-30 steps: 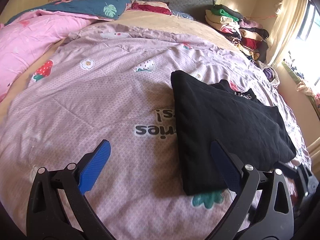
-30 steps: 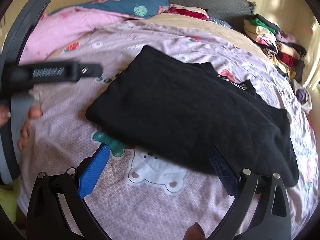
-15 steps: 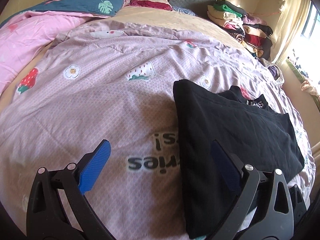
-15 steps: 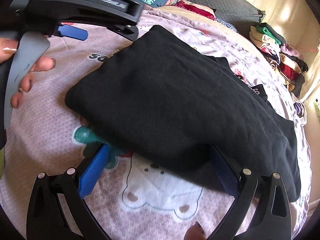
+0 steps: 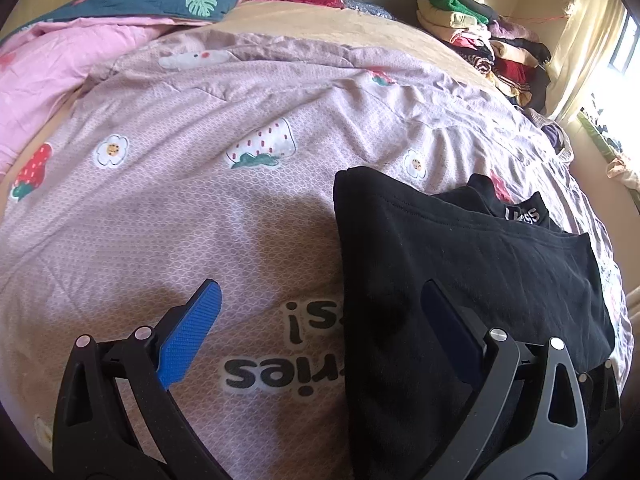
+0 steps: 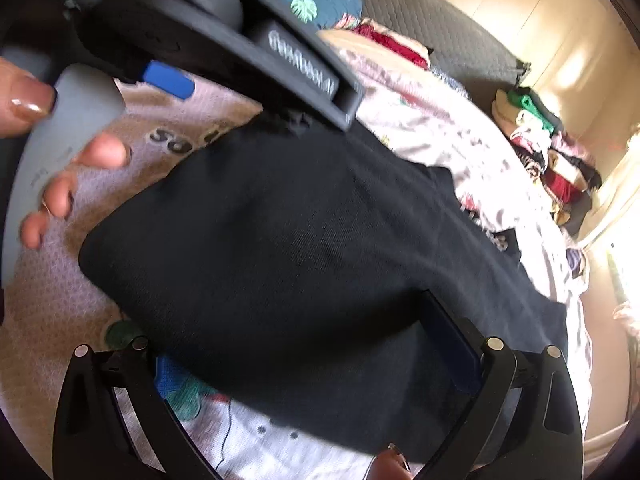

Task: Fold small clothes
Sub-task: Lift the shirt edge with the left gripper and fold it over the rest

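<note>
Here, left gripper [image 5: 320, 328] fingers spread, right gripper [image 6: 316, 360] fingers apparently spread, black garment [image 6: 300, 240] blurred, hiding one pad

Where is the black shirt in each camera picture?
Left wrist view: the black shirt lies right of centre on the lilac quilt.
Right wrist view: the black shirt fills the middle, between the open right gripper fingers.
Shared landmark: the stack of folded clothes, upper right in both.

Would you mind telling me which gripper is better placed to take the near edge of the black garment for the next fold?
Right gripper: open, straddling the black garment's near edge; left gripper sits at its side.
</note>
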`<state>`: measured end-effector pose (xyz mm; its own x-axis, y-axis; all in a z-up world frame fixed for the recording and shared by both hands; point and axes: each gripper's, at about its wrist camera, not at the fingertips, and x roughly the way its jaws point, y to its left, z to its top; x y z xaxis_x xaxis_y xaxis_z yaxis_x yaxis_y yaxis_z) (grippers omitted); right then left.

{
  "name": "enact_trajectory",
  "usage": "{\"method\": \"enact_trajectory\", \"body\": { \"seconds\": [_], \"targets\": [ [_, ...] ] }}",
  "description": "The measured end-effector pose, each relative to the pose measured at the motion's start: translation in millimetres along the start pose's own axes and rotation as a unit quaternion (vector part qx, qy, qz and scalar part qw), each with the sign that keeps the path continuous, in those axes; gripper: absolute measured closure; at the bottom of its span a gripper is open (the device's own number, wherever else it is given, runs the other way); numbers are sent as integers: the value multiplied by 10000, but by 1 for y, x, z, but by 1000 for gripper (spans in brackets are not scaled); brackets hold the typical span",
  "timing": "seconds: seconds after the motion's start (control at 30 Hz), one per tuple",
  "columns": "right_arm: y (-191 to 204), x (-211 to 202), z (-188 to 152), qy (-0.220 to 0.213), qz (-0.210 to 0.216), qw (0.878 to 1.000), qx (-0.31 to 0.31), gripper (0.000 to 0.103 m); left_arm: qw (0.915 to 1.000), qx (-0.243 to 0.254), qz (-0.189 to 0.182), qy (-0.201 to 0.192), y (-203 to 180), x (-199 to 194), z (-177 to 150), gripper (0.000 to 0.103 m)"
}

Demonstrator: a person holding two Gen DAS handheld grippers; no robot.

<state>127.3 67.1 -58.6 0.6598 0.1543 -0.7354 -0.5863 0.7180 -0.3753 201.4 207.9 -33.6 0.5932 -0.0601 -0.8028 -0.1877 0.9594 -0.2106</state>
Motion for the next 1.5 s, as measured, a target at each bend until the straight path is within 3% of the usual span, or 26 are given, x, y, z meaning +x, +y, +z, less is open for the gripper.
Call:
{"method": "enact_trajectory", "body": {
  "seconds": [0.07, 0.13, 0.23, 0.37, 0.43, 0.63, 0.77, 0.9, 1.17, 1.5],
  "targets": [
    [-5, -5, -1, -141, 23, 9999, 82, 10, 10000, -42, -56, 69, -1, 4, 1, 9],
    [-12, -13, -3, -306, 157, 9991, 239, 32, 9997, -64, -169, 146, -3, 7, 2, 9],
    [-18, -27, -6, -579, 375, 9970, 358, 53, 9993, -116, -265, 221, -6, 11, 4, 9],
    [-26, -49, -10, -906, 335, 9943, 458, 74, 9988, -184, -327, 317, -14, 16, 7, 9],
    [-30, -58, -12, -1013, 358, 9928, 527, 91, 9982, -228, -424, 370, -19, 19, 8, 9],
    [-54, -79, -22, -1188, 383, 9873, 987, 96, 9945, -252, -991, 208, -53, 11, 13, 10],
    [-78, -90, -35, -1282, 322, 9821, 1340, 96, 9918, -54, -1275, 20, -84, 0, 18, 43],
    [-100, -97, -48, -1336, 224, 9768, 1661, 96, 9898, 190, -1404, -183, -117, -14, 26, 59],
    [-140, -108, -76, -1478, 199, 9622, 2277, 96, 9856, 622, -1518, -419, -179, -29, 35, 62],
    [-186, -115, -119, -1420, 326, 9366, 3186, 97, 9810, 973, -1663, -220, -248, -18, 33, 65]
  ]
}}
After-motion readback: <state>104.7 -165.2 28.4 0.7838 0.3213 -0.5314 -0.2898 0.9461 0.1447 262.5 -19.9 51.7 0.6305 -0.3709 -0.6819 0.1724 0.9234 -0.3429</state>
